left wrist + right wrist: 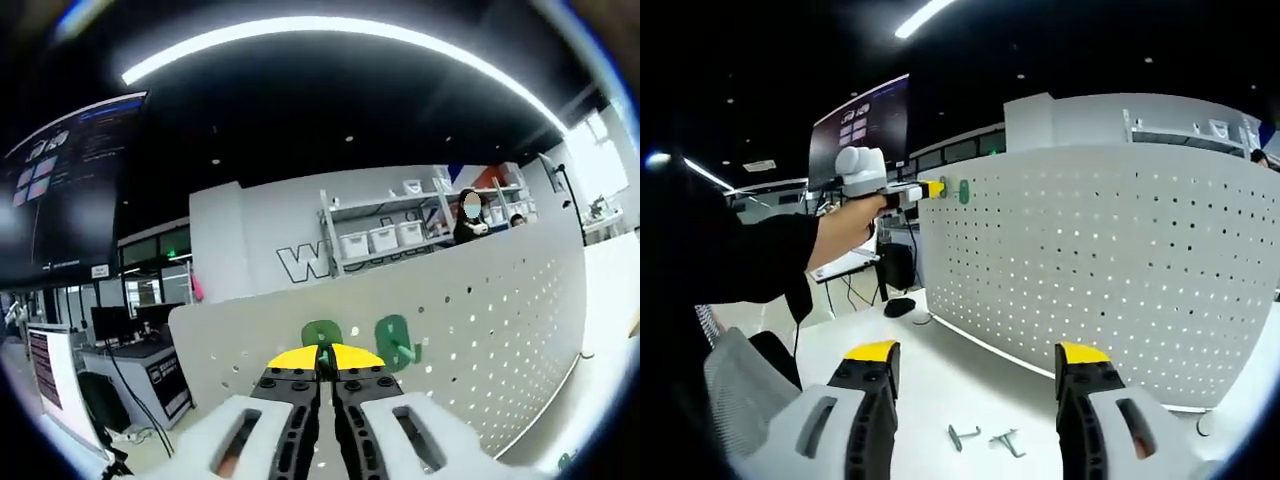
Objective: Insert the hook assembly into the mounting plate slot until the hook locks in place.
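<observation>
Pinching a green hook [322,338] between its yellow tips, the left claw [322,362] sits clamped on it and presses it up against the white pegboard [520,320], probably so the hook's back meets a slot squarely. Just at its three o'clock a second green hook [394,342] already hangs on the board. From the right gripper view, the right claw [976,365] waits with jaws wide apart and nothing between them, low over the worktop [940,385]. Two small metal hooks [985,438] lie loose there at six o'clock. Farther off, at eleven o'clock, a hand [845,232] carries the left claw to the board's upper edge.
</observation>
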